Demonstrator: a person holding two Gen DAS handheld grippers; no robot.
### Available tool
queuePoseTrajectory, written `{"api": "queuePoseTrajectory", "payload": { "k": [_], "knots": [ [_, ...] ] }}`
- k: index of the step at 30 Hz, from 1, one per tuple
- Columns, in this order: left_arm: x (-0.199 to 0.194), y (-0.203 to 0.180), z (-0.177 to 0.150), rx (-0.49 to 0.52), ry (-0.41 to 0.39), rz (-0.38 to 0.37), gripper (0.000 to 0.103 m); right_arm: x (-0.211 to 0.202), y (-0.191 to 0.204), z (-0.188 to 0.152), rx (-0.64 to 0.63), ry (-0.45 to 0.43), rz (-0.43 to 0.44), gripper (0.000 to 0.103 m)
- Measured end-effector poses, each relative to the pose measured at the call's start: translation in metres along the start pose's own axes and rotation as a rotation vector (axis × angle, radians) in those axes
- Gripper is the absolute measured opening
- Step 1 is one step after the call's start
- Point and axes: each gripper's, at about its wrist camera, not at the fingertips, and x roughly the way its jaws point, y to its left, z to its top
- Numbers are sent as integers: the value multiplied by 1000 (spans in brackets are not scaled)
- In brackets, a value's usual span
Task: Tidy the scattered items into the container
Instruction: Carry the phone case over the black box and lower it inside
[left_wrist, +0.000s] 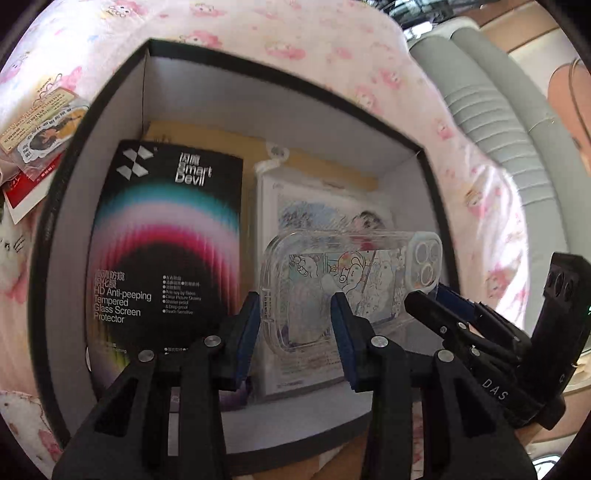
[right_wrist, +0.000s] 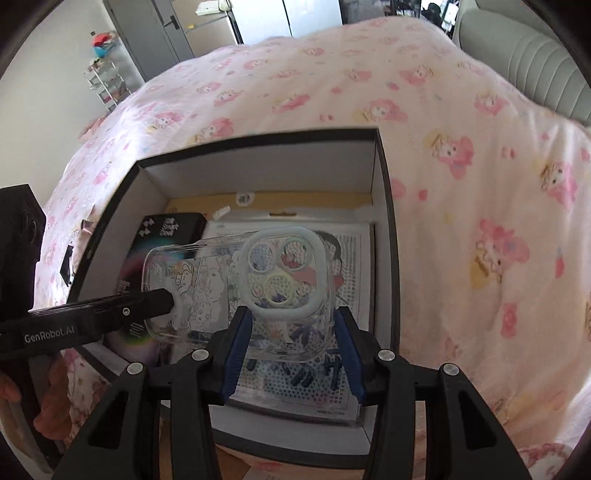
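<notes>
Clear phone case clamped by both: left hand-held gripper at plain end, right hand-held gripper at camera end; long axis spans between them; box directly below.

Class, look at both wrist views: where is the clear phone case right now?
The clear phone case is held by both grippers, left gripper and right gripper, above the open box, over the white package beside the black screen-protector pack.

A clear phone case printed with cartoon figures hangs lengthwise above the open black-rimmed box, where a black screen-protector pack lies flat.
</notes>
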Motion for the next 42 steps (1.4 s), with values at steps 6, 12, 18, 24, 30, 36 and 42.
{"api": "queuePoseTrajectory", "payload": {
  "k": [6, 12, 18, 24, 30, 36, 42],
  "knots": [
    [17, -4, -1, 1, 47, 59, 39, 0, 4, -5, -14, -2, -24, 43],
    [4, 1, 5, -24, -13, 59, 39, -17, 13, 20, -85, -43, -61, 43],
    [10, -5, 15, -7, -29, 103, 38, 4, 31, 35, -153, -18, -22, 42],
    [13, -33, 36, 88, -101, 186, 32, 18, 38, 39, -188, -106, -50, 42],
    [35, -36, 29, 66, 12, 184, 28, 50, 30, 49, -153, 30, -123, 42],
    [28, -36, 15, 56, 84, 103, 27, 38, 30, 40, -133, 94, -59, 42],
    [24, -41, 5, 67, 75, 97, 27, 15, 20, 18, -76, 52, -8, 42]
  ]
}}
